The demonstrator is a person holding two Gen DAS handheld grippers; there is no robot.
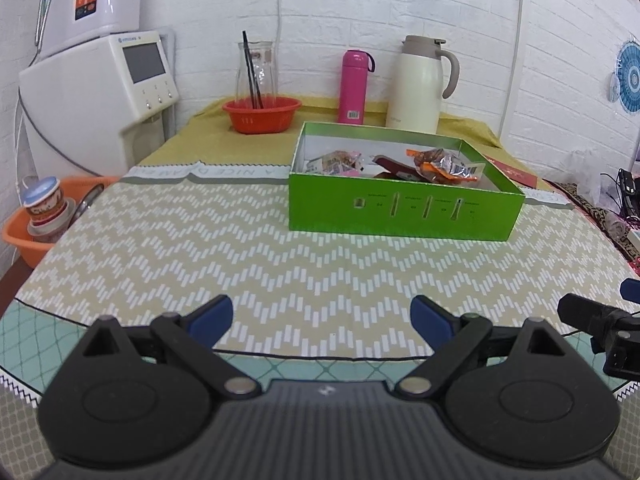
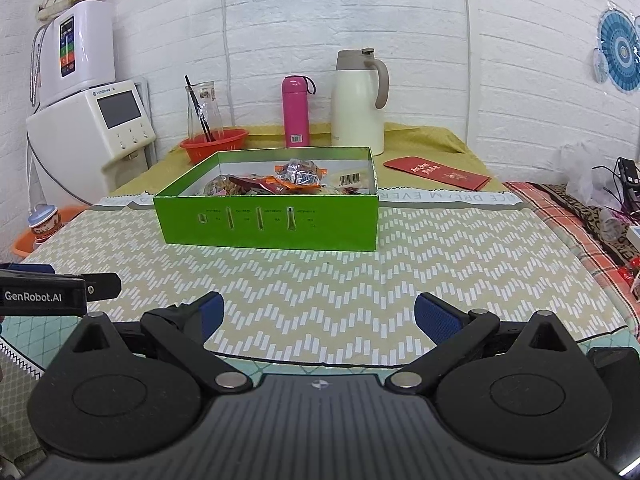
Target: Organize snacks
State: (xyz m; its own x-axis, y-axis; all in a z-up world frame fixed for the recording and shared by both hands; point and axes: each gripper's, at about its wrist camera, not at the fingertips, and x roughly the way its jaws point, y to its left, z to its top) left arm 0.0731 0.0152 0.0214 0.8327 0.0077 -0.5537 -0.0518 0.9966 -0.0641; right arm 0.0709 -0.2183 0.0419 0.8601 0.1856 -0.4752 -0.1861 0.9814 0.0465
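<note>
A green open box [image 1: 404,212] [image 2: 268,220] stands on the patterned cloth with several wrapped snacks [image 1: 440,166] [image 2: 298,178] inside. My left gripper [image 1: 322,316] hovers over the near part of the table, well short of the box, its blue-padded jaws open with nothing between them. My right gripper [image 2: 320,314] is likewise open and empty, near the front edge. Each gripper shows at the side of the other's view: the right one [image 1: 600,320] at the right edge, the left one [image 2: 60,286] at the left edge.
Behind the box stand a pink bottle [image 1: 354,86], a cream thermos jug [image 1: 420,84], and a red bowl [image 1: 262,114] with a glass carafe. A white appliance [image 1: 100,88] is at the back left, an orange basin [image 1: 36,224] off the left edge, a red envelope [image 2: 436,172] at the right.
</note>
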